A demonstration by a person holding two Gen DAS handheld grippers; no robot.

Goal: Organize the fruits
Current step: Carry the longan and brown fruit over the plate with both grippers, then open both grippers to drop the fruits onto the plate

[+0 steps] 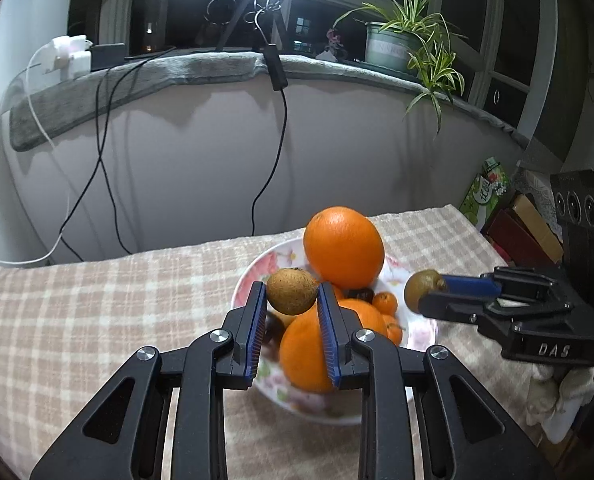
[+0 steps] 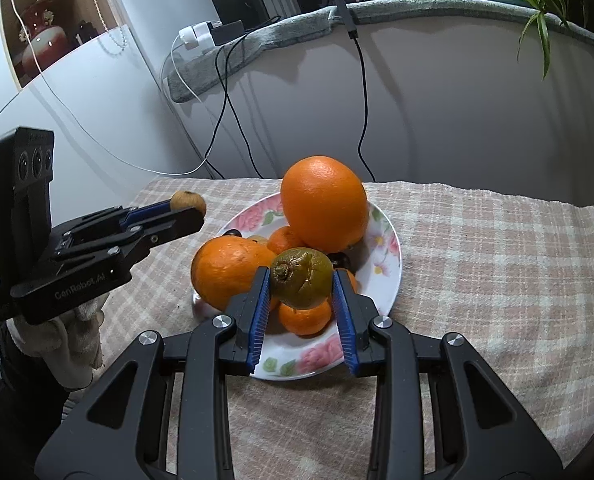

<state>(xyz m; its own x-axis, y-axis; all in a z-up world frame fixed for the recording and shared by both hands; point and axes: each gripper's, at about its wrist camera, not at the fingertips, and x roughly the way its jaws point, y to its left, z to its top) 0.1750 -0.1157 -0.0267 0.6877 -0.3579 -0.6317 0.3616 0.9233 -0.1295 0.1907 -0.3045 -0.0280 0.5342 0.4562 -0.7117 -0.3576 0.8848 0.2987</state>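
We see a checked cloth (image 2: 497,264) covering the table across the lower half of both views, and on it a floral plate (image 2: 389,256) near the centre. The plate holds a heap of fruit: a big orange (image 2: 324,204) rides on top at the back, a second orange (image 2: 227,270) lies at the left rim in the right wrist view, and several small mandarins (image 2: 305,318) sit low among them, along with something dark we cannot make out. We grip a brown kiwi-like fruit (image 1: 292,291) in the left gripper (image 1: 292,300), its blue pads pressed on either side, and the fruit hangs just in front of the piled oranges, over the plate's left part in the left wrist view. We clamp a greenish-brown fruit (image 2: 301,277) with a puckered stem end in the right gripper (image 2: 301,292), directly above the mandarins at the middle of that frame. Each gripper shows in the other's view, off to the side of the plate, carried by a hand in a pale glove (image 2: 71,346). Behind the table a pale wall rises to a grey-padded sill (image 1: 137,84), where black cables (image 1: 101,152) hang down at the upper left and a potted spider plant (image 1: 413,36) stands at the upper right.
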